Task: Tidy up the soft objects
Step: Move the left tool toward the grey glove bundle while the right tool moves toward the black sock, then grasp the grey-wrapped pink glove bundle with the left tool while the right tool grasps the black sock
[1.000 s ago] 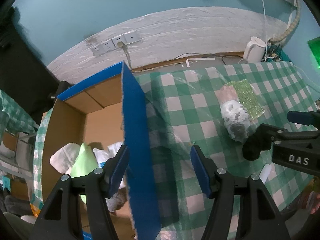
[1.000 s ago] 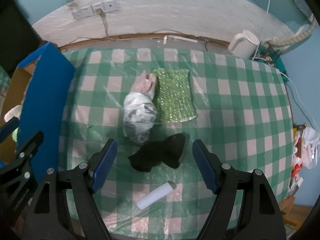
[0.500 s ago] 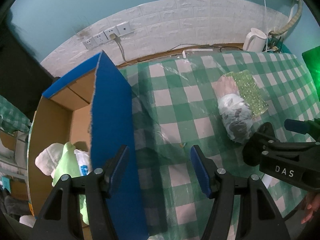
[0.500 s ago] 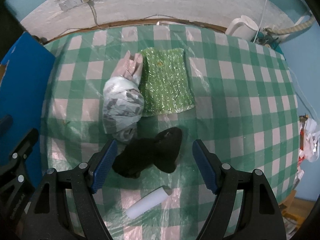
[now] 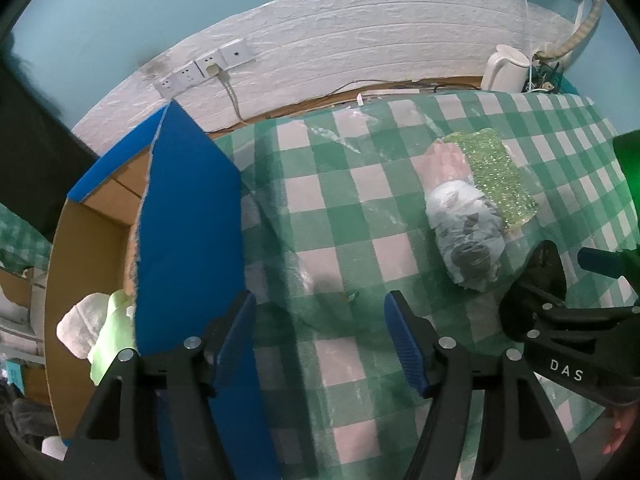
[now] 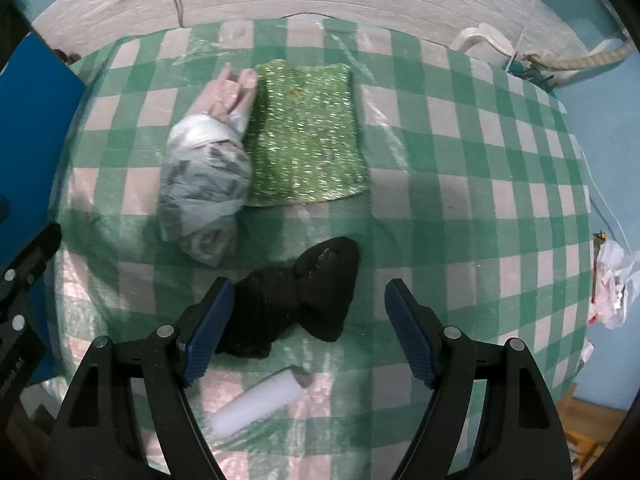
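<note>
A black cloth (image 6: 296,296) lies on the green checked table (image 6: 460,168), just ahead of my right gripper (image 6: 308,332), which is open and empty right above it. Behind it lie a grey-white plastic bundle (image 6: 204,192) and a sparkly green cloth (image 6: 308,136). A white foam roll (image 6: 256,404) lies under the right gripper. My left gripper (image 5: 320,340) is open and empty over the table, next to the blue-flapped cardboard box (image 5: 188,240). The bundle (image 5: 468,240) and green cloth (image 5: 496,176) also show in the left wrist view.
The box holds a white cloth (image 5: 80,328) and a light green item (image 5: 112,332). A white kettle (image 5: 506,68) stands at the table's back right by cables. Wall sockets (image 5: 204,68) sit behind. Crumpled plastic (image 6: 612,284) hangs off the right edge.
The right gripper has moved forward and down towards the black cloth. The left gripper has shifted right, away from the box flap and over the table. Both stayed open.
</note>
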